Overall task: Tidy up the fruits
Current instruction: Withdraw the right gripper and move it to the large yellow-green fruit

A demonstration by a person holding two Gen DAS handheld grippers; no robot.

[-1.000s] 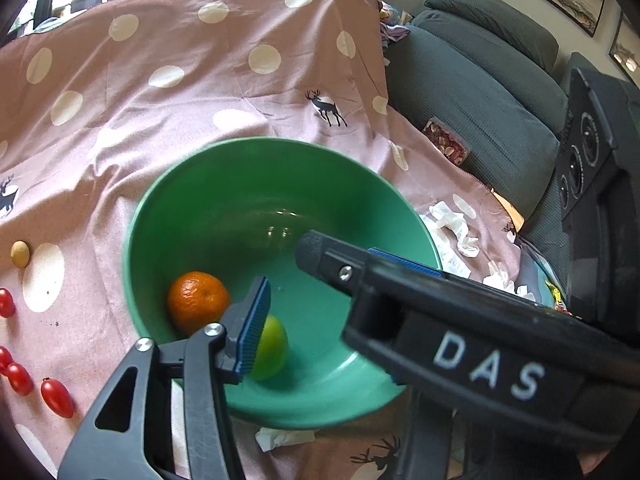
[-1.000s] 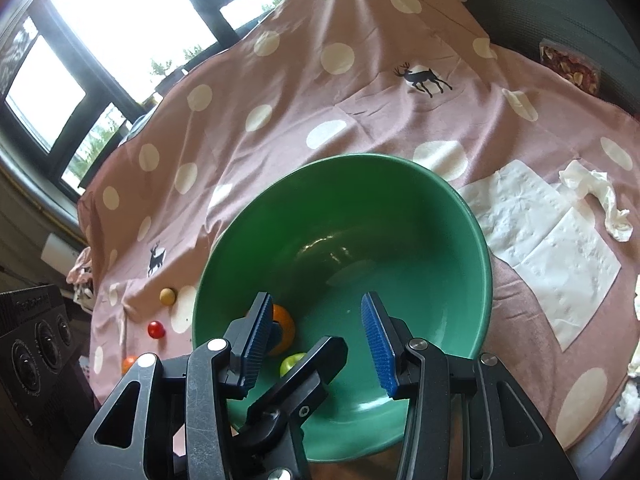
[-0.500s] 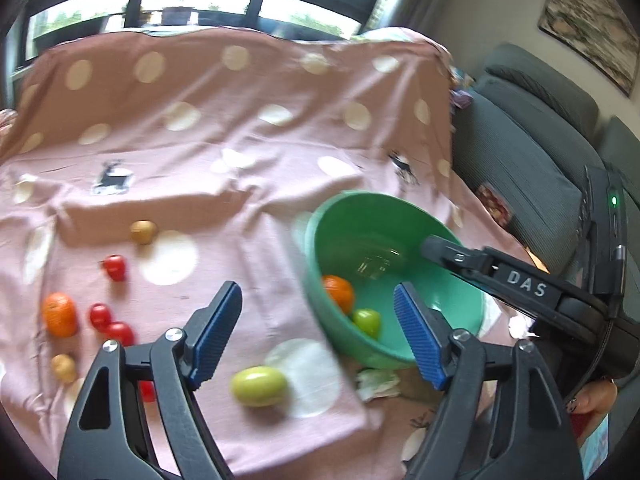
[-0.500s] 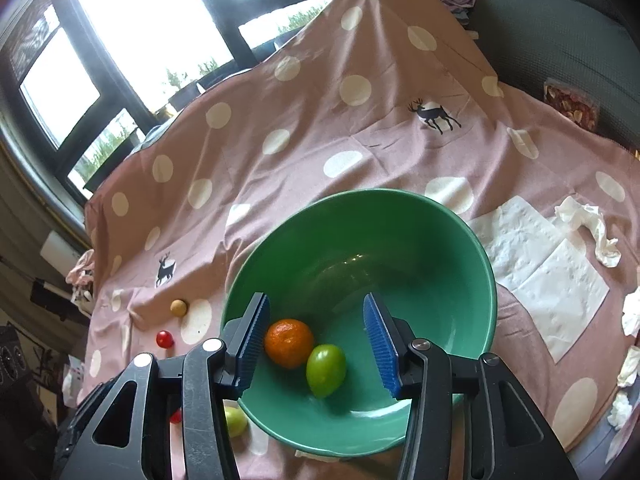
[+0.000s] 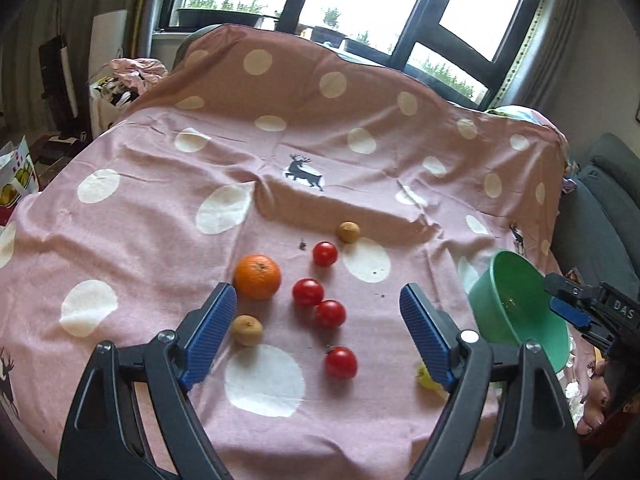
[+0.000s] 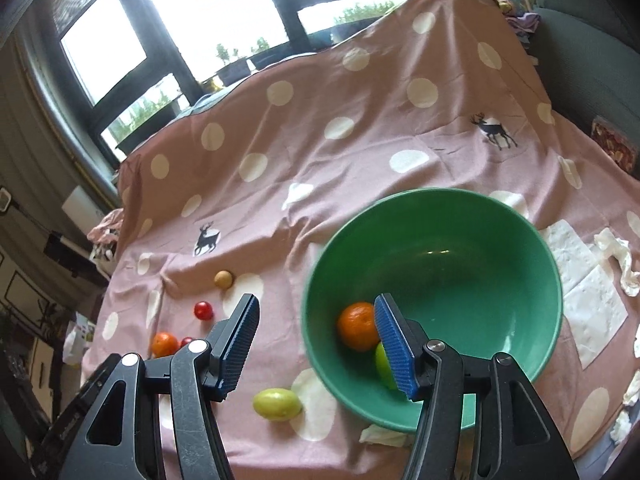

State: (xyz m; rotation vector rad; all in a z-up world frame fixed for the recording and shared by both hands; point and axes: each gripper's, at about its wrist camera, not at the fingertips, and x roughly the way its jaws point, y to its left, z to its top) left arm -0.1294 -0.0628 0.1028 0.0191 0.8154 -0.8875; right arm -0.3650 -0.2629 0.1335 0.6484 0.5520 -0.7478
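My left gripper [image 5: 318,320] hangs over loose fruit on the pink dotted cloth [image 5: 160,208], its jaws wide and still opening, with nothing held. Below it lie an orange [image 5: 257,277], several red tomatoes [image 5: 307,292] and two small brown fruits [image 5: 247,324]. The green bowl [image 6: 480,280] holds an orange [image 6: 357,326] and a green fruit [image 6: 382,362]. My right gripper [image 6: 316,340] hovers over the bowl's near-left rim, jaws opening, nothing gripped. On the cloth just left of the bowl sits a yellow-green fruit [image 6: 277,404].
White tissues [image 6: 584,288] and a crumpled one [image 6: 616,256] lie right of the bowl. A grey sofa [image 6: 592,40] borders the cloth on the right. Windows stand behind the table's far edge. More tomatoes and an orange [image 6: 165,344] lie far left.
The left gripper swung left from inside the bowl to above the loose fruit, widening and leaving the green fruit in the bowl. The right gripper drew back and left, jaws widening.
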